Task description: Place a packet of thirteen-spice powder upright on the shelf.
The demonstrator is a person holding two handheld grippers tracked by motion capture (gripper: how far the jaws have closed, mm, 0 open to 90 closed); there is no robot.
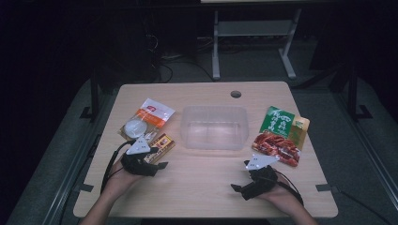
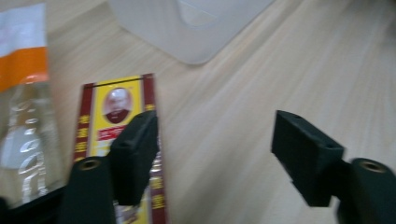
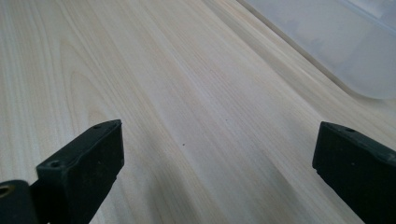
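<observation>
A clear plastic tub (image 1: 214, 126) stands empty at the middle of the wooden table (image 1: 202, 187). My left gripper (image 1: 157, 166) is open at the front left, its jaws just right of a red-and-yellow flat packet (image 1: 162, 144). In the left gripper view that packet (image 2: 105, 116) lies under the left jaw, with the tub's corner (image 2: 196, 28) beyond and the gripper (image 2: 215, 154) holding nothing. My right gripper (image 1: 237, 188) is open at the front right over bare wood. Its own view has the jaws (image 3: 217, 172) wide apart and the tub's edge (image 3: 336, 42) at upper right.
An orange-and-white clear bag (image 1: 145, 119) lies left of the tub, also seen as a clear bag (image 2: 23, 93) at the left. A green-and-red food pouch (image 1: 280, 136) lies right of the tub. A round cable hole (image 1: 235, 93) sits near the far edge.
</observation>
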